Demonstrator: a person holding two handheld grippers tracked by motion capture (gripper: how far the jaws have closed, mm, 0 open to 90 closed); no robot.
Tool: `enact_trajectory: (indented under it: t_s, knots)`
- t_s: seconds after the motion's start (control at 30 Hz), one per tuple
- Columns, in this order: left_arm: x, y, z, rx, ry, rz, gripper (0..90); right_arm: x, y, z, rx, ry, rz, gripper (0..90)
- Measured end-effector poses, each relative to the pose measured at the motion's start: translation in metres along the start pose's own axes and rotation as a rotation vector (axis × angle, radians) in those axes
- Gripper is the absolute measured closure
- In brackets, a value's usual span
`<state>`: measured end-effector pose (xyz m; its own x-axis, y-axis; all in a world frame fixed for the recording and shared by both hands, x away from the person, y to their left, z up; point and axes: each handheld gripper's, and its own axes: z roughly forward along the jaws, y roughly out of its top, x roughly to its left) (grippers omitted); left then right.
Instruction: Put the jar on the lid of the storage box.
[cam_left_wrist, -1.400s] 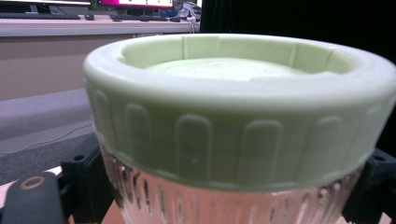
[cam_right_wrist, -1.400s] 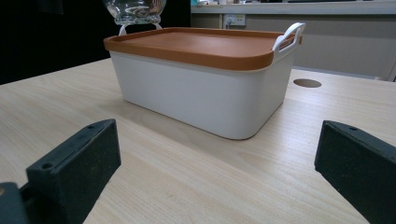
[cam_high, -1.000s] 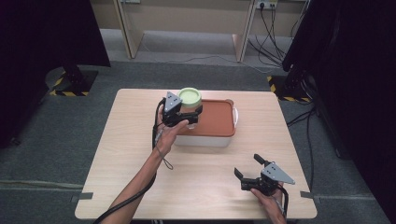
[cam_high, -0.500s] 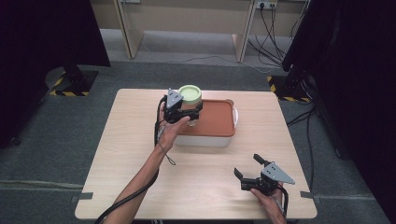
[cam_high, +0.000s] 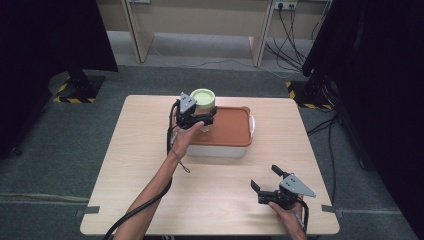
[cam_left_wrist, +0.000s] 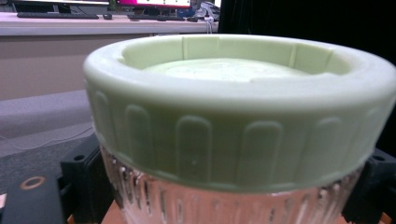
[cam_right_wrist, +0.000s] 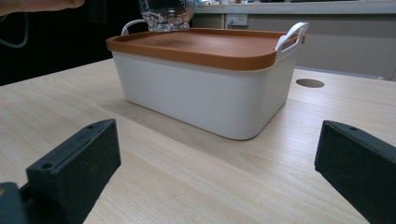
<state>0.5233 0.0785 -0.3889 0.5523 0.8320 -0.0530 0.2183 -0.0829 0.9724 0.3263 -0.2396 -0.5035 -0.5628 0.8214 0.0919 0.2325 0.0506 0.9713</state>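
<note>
Lower right of frame, my right gripper (cam_high: 267, 185) rests on the table (cam_high: 125, 165), jaws wide apart and empty — farther up, centre, my left gripper (cam_high: 204, 119) clamps the green-lidded glass jar (cam_high: 202, 100) over the orange-lidded bin (cam_high: 227, 131).

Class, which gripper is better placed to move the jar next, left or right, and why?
Left. The left gripper is already clamped round the jar on the box lid. The right gripper sits open, low over the table's near edge, far from it.
</note>
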Motion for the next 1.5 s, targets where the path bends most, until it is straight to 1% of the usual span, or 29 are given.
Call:
enact_trajectory:
  t_s: [0.27, 0.47, 0.53, 0.67, 1.13, 1.37, 1.43, 1.5]
  knots:
    - [-0.003, -0.001, 0.006, -0.001, -0.006, -0.007, 11.2, 0.0, 0.0, 0.0, -0.001, 0.001, -0.001, 0.6]
    - [-0.006, -0.003, 0.013, 0.002, -0.005, -0.004, 11.2, 0.0, 0.0, 0.0, -0.001, 0.002, -0.003, 0.6]
    - [-0.006, -0.004, 0.015, 0.001, -0.004, -0.013, 11.2, 0.0, 0.0, 0.0, -0.002, 0.002, -0.003, 0.6]
    - [-0.006, -0.005, 0.017, 0.005, -0.002, -0.007, 11.2, 0.0, 0.0, 0.0, -0.003, 0.004, -0.003, 0.6]
    - [-0.006, -0.007, 0.022, 0.007, 0.011, -0.009, 11.2, 0.0, 0.001, -0.001, -0.005, 0.005, -0.002, 0.6]
    - [-0.008, -0.01, 0.026, 0.013, 0.014, 0.001, 11.2, 0.001, 0.001, 0.0, -0.005, 0.007, -0.004, 0.6]
    - [-0.009, -0.011, 0.026, 0.01, 0.014, 0.009, 11.2, 0.001, 0.001, -0.001, -0.006, 0.007, -0.002, 0.6]
    - [-0.009, -0.011, 0.026, 0.007, 0.015, 0.009, 11.2, 0.001, 0.001, -0.001, -0.007, 0.007, -0.004, 0.6]
